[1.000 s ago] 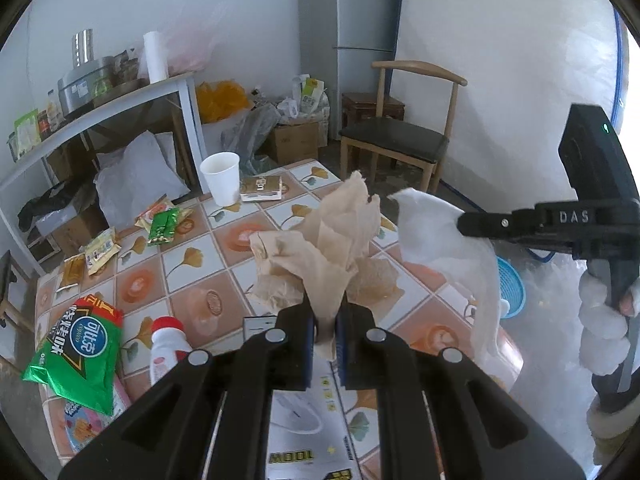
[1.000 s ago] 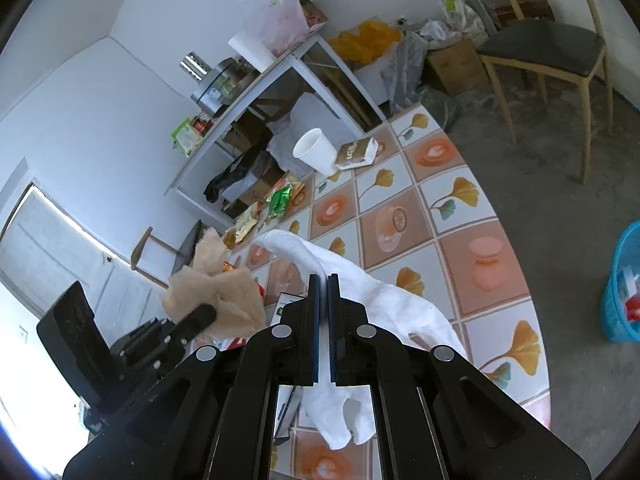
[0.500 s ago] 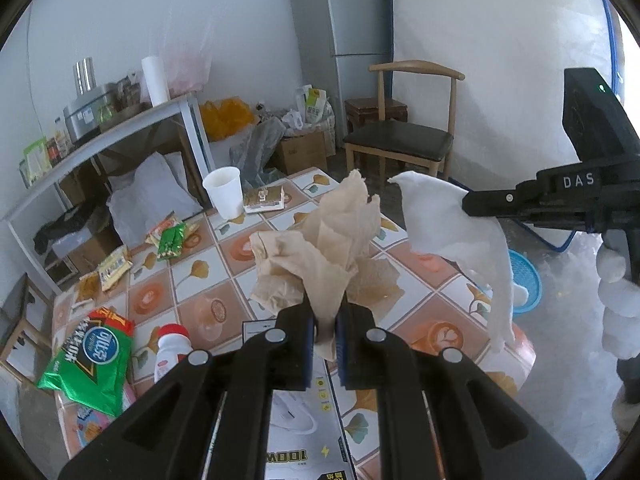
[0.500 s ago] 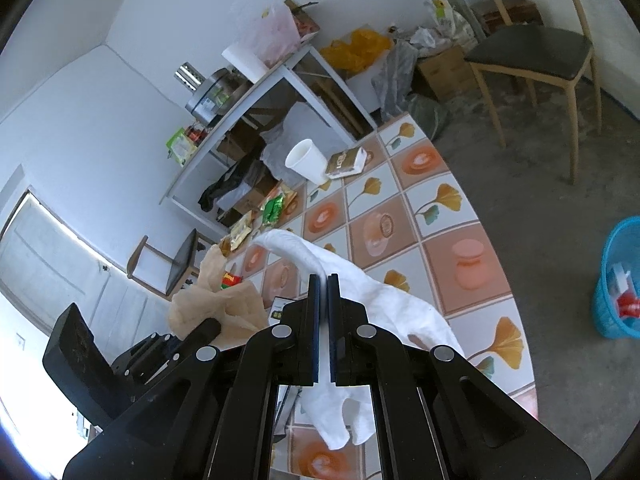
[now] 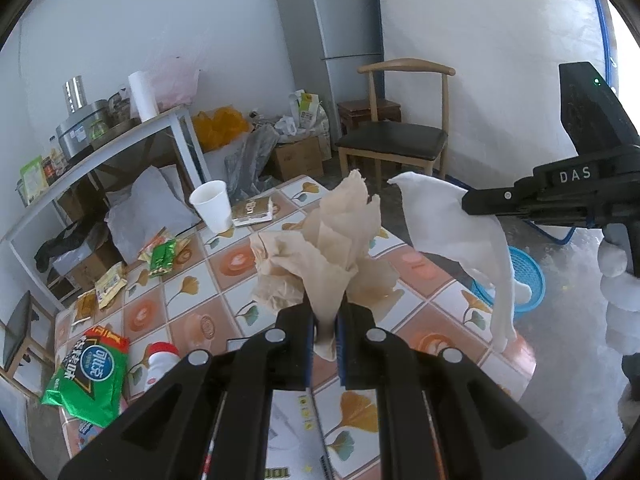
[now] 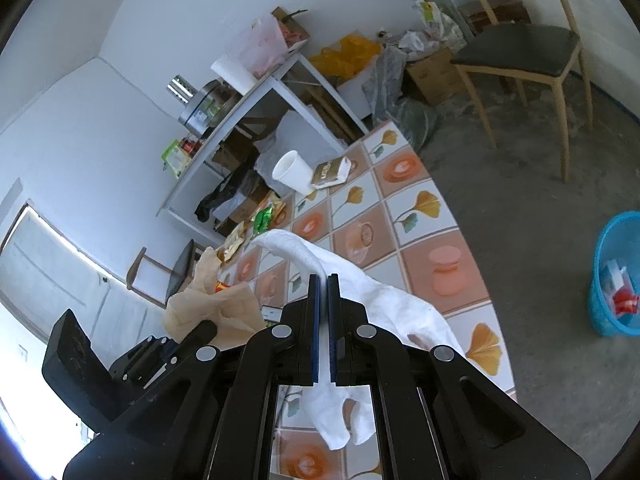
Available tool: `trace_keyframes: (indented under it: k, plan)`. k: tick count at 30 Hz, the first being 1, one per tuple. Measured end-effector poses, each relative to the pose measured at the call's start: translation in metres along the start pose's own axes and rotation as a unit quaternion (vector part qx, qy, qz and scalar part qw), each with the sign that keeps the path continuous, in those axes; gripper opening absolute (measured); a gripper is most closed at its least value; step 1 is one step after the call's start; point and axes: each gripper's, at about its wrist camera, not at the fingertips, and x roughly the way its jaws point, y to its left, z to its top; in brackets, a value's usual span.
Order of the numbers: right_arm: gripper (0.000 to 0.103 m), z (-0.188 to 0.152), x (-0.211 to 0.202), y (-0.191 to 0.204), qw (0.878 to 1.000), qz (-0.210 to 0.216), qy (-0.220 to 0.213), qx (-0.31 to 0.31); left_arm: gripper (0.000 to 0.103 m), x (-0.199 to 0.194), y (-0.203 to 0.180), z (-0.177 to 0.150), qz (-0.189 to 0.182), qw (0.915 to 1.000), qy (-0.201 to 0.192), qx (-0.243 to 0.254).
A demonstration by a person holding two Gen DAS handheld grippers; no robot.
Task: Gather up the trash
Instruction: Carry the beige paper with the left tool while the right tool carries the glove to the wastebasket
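Both claws loaded, carry step in hand. Left claw (image 5: 325, 322): jaws nearly together, pinched on the stem of a crumpled brown paper (image 5: 320, 252), which fans upward and forward from the tips, clear of the counter (image 5: 404, 264) below it. Right claw (image 6: 322, 292): jaws pressed almost flat on a white tissue (image 6: 384, 304), which arches ahead of the tips and trails back under the claw body, the loose tail hanging beneath. In the left wrist view the right claw comes in from the right side with the tissue draped from its tip, just beside the brown paper but apart from it. A blue basket (image 6: 616, 276) stands on the floor well to the right of the right claw, past the counter edge, and already holds some scraps; I judge it to be the bin. Judgement: pickup done for these two items, drop-off not yet done. Next move calls for swinging both claws out past the counter edge to above the basket, then letting go one at a time. The tissue tail hangs low and may snag the rim or fall outside. Left on the counter beyond the left claw: a paper cup (image 5: 212, 205), a green bag (image 5: 90, 372) to the lower left, small snack packets (image 5: 160, 254), a small white bottle (image 5: 160, 362).
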Motion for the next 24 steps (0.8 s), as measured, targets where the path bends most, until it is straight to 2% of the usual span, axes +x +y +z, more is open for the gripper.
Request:
trace_keyframes:
  k: [5,9,11,15,18,19,24]
  plan:
    - [0.002,0.003,-0.009,-0.02,1.0,-0.007,-0.01,0.015,0.008,0.014,-0.017,0.01,-0.029,0.9995,0.008,0.007]
    - [0.002,0.008,-0.026,-0.045,0.999,-0.028,-0.027,0.034,0.008,0.031,-0.037,0.025,-0.087,0.996,0.021,0.005]
    - [0.002,0.011,-0.038,-0.059,0.997,-0.042,-0.039,0.043,0.008,0.043,-0.052,0.037,-0.128,0.9914,0.029,0.003]
    - [0.002,0.017,-0.064,-0.099,0.992,-0.081,-0.065,0.073,0.008,0.08,-0.095,0.065,-0.217,0.974,0.064,0.001]
    - [0.002,0.019,-0.079,-0.135,0.985,-0.111,-0.081,0.1,0.008,0.11,-0.13,0.079,-0.253,0.963,0.093,0.007]
    - [0.002,0.019,-0.082,-0.148,0.983,-0.117,-0.085,0.113,0.008,0.126,-0.148,0.084,-0.27,0.9565,0.109,0.016]
    - [0.002,0.018,-0.089,-0.225,0.969,-0.138,-0.095,0.184,0.009,0.186,-0.213,0.086,-0.288,0.9406,0.169,0.058]
